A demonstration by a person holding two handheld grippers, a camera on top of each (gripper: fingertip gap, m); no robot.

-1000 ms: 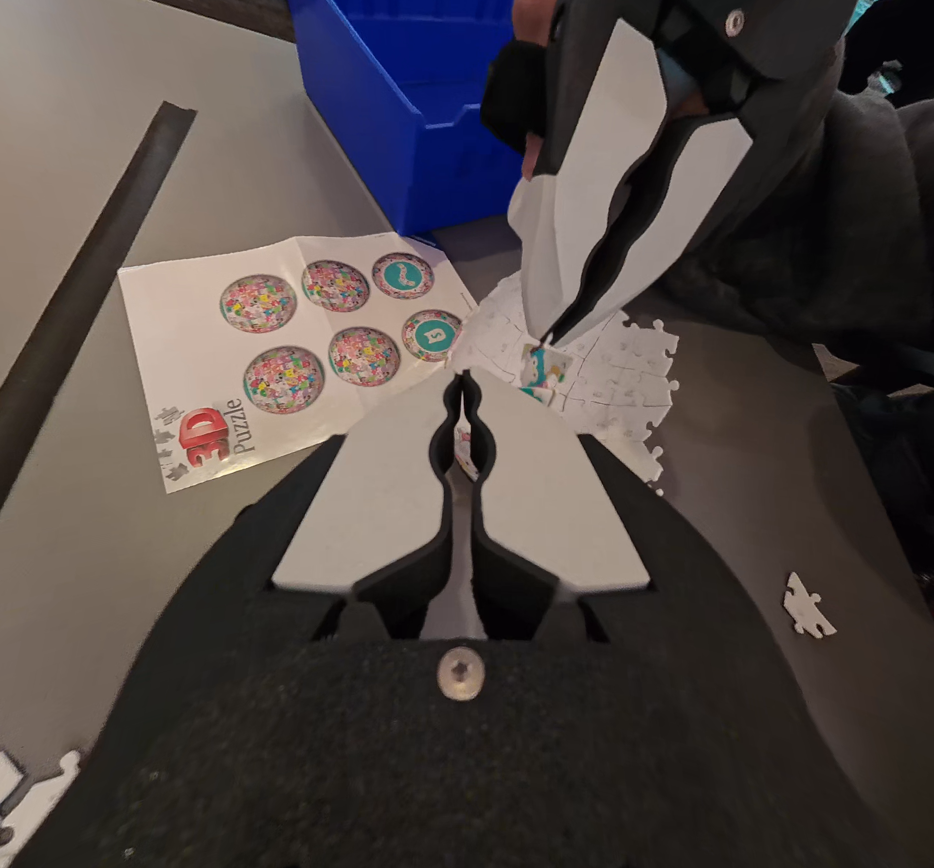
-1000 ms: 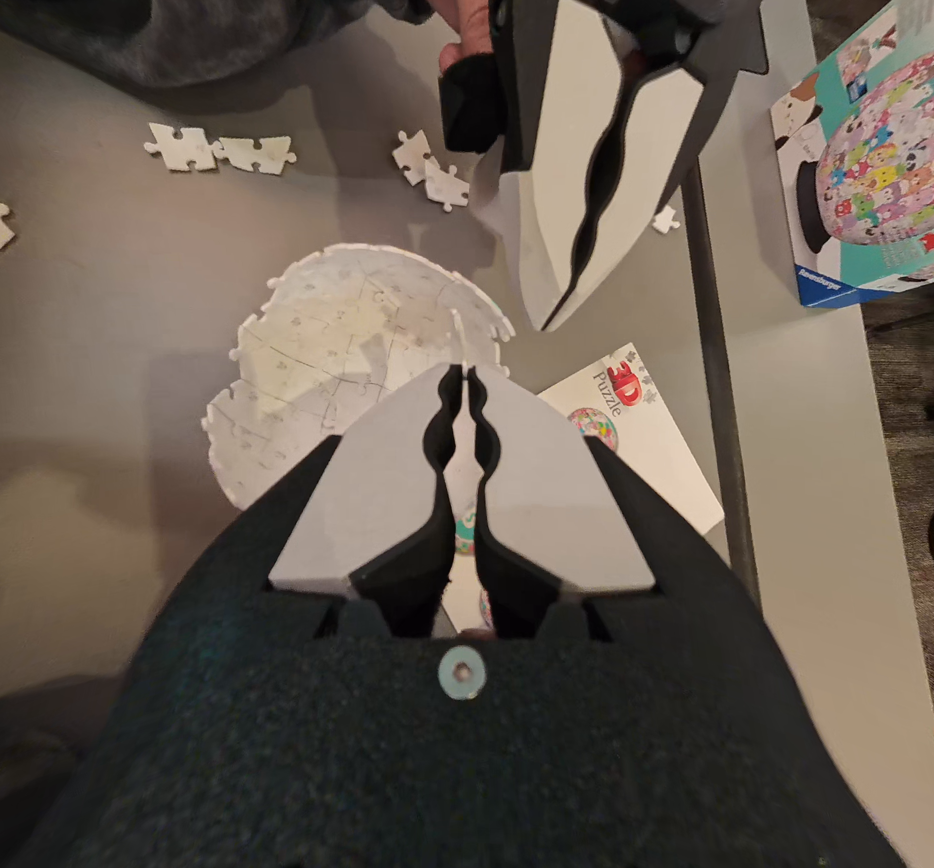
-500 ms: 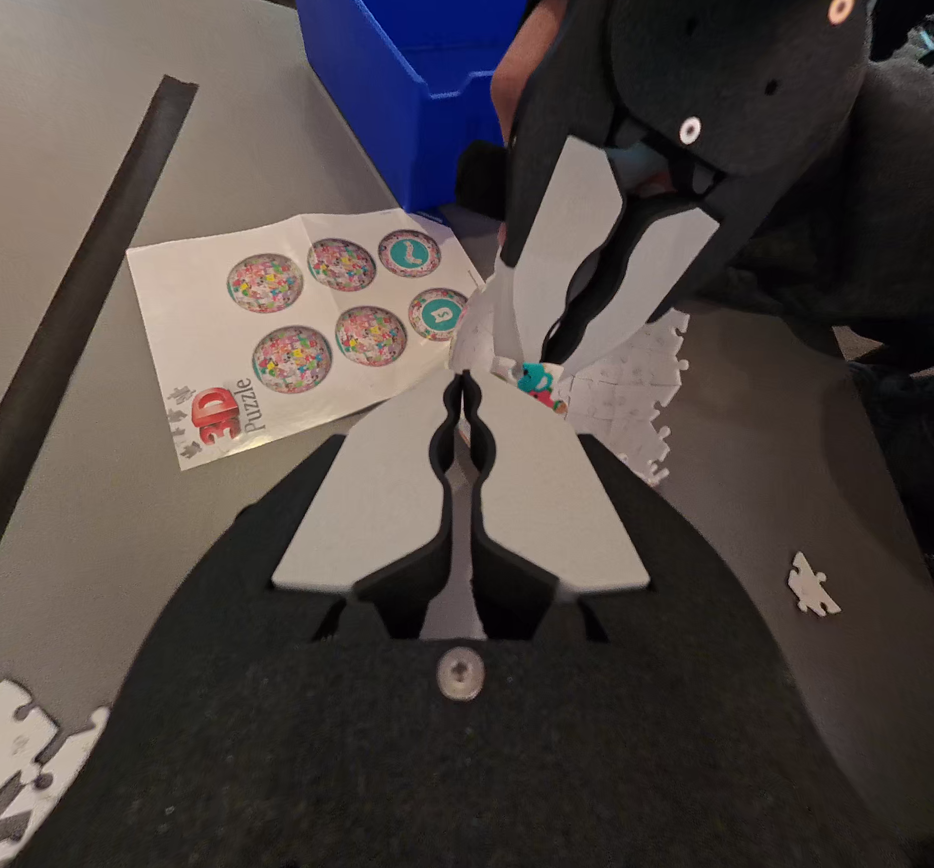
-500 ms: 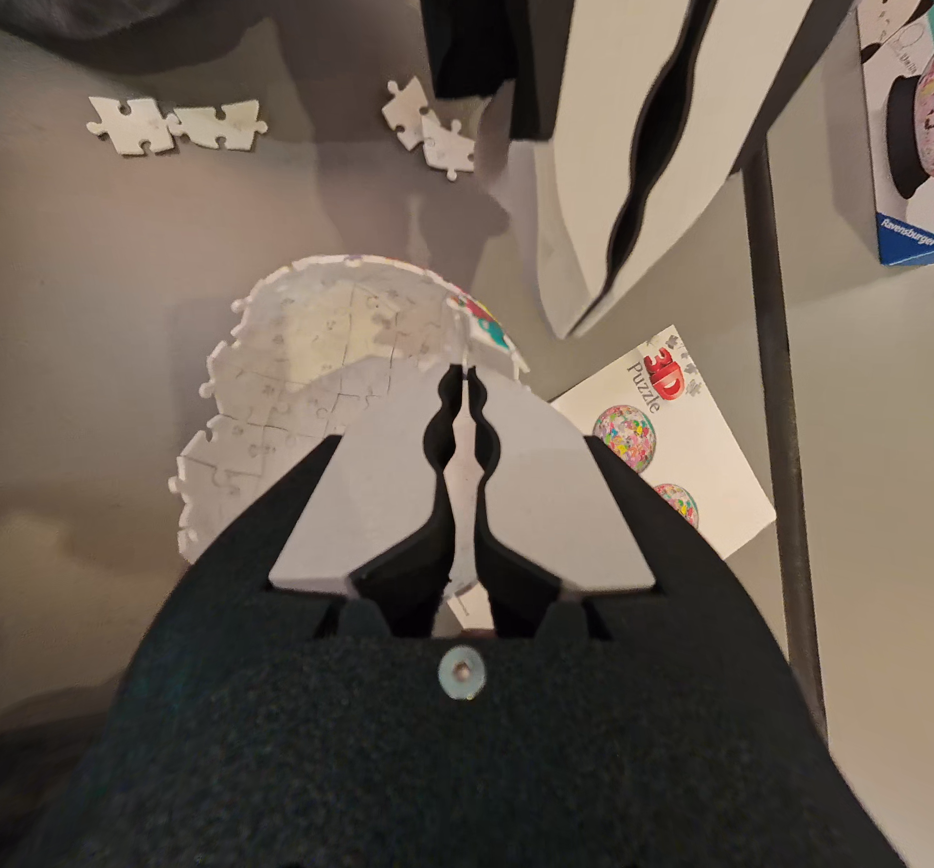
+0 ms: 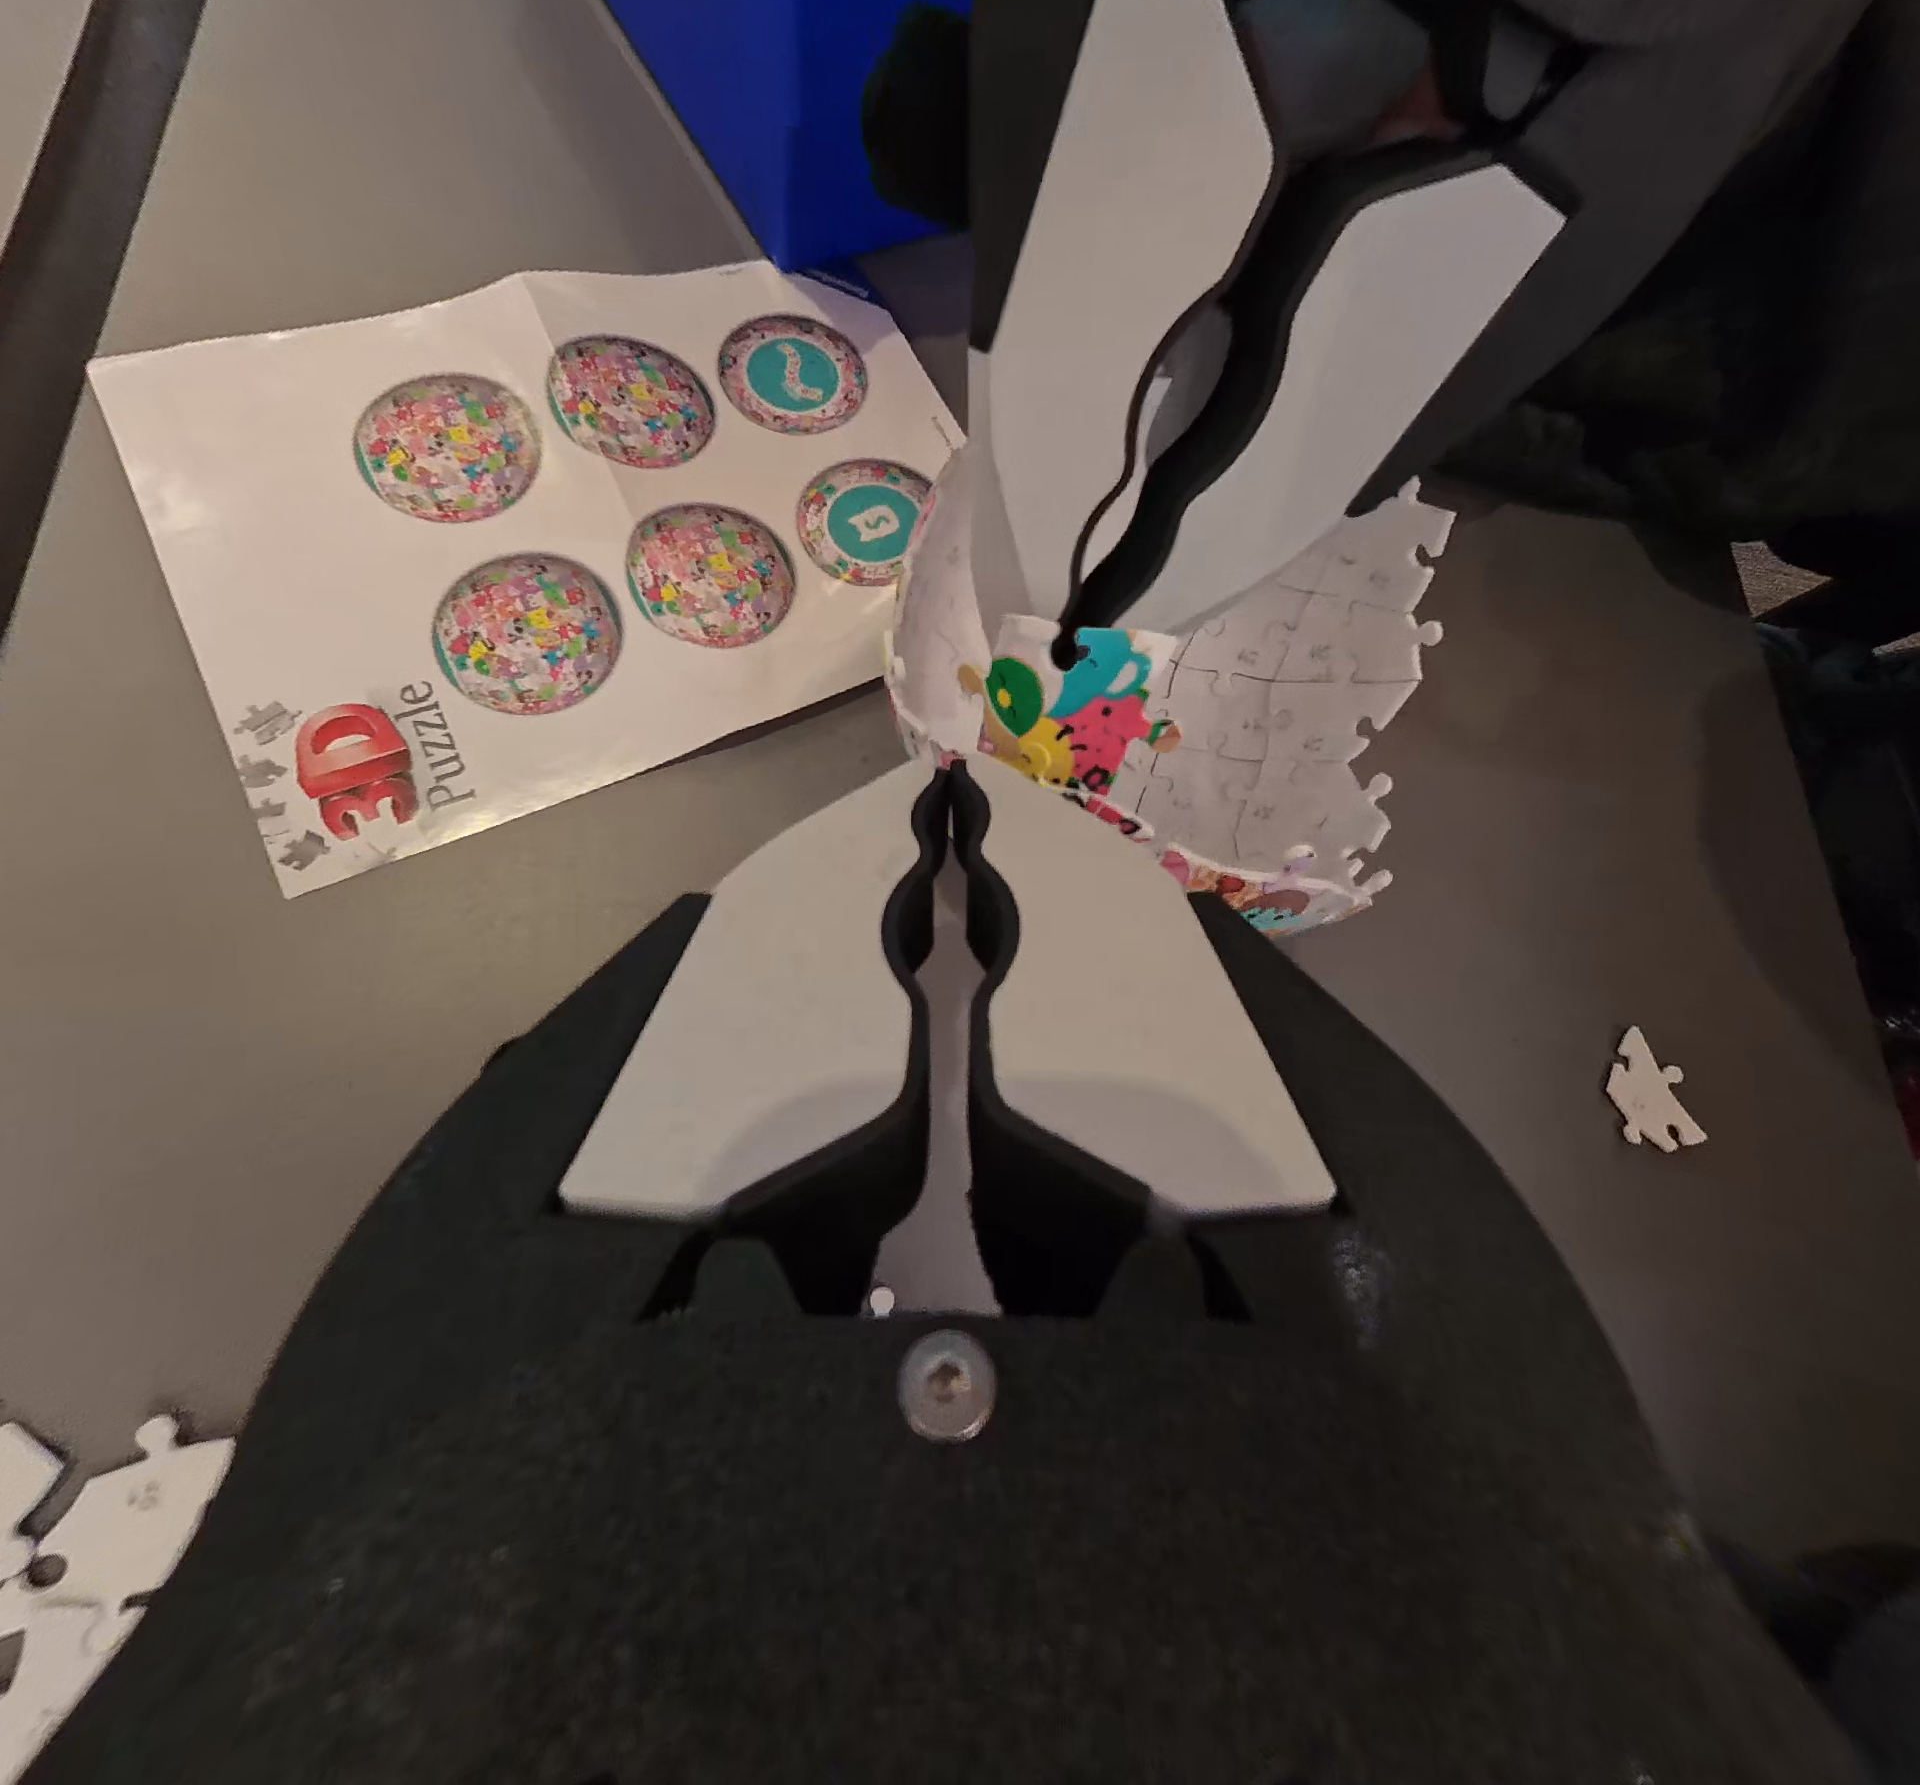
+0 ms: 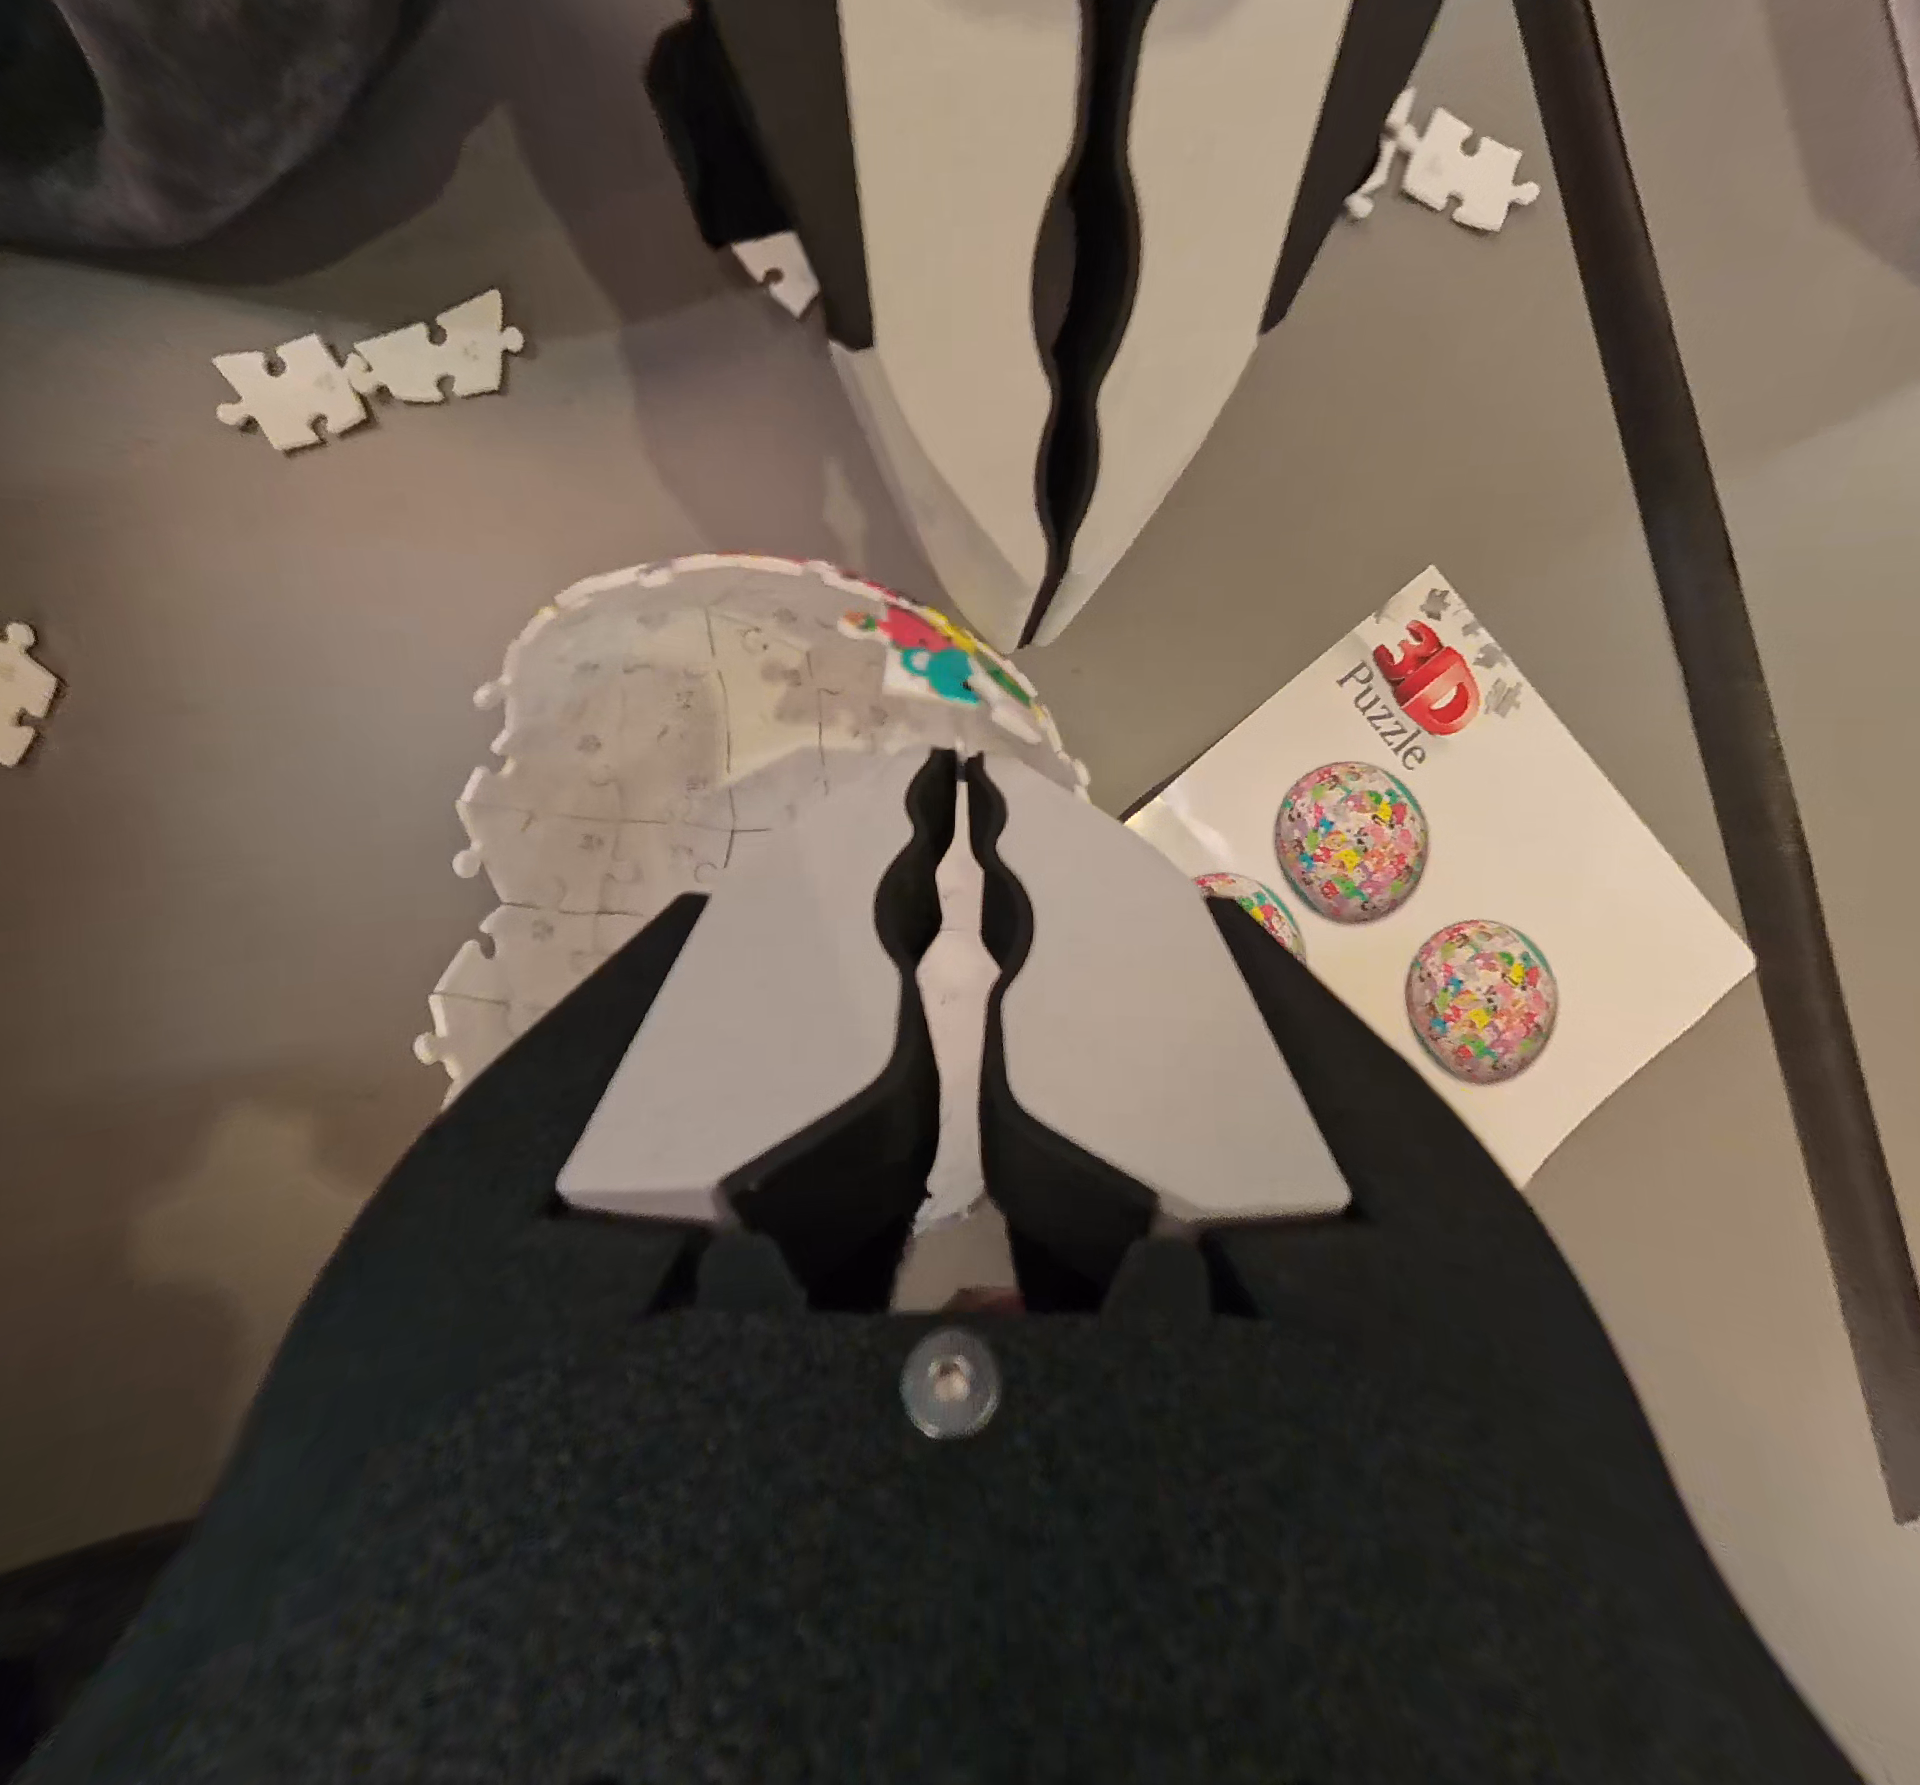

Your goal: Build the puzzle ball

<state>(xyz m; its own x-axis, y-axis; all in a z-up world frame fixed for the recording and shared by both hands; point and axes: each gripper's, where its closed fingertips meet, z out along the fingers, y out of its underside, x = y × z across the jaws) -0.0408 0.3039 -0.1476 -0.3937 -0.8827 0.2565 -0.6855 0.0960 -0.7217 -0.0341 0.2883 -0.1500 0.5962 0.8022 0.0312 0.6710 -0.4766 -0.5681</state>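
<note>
We hold the half-built puzzle ball [image 5: 1278, 696], a curved shell of white-backed plastic pieces with a colourful printed face, above the grey table [image 5: 312, 1060]. The right gripper [image 5: 1081, 634] is clamped on its rim. The left gripper [image 5: 951, 779] is pinched shut at the shell's edge, though whether it grips the shell we cannot tell. We should probably press seams gently, supporting the curve. We count one folded instruction sheet [image 5: 520, 572] and five loose white pieces [image 6: 364, 379] showing in the right wrist view.
</note>
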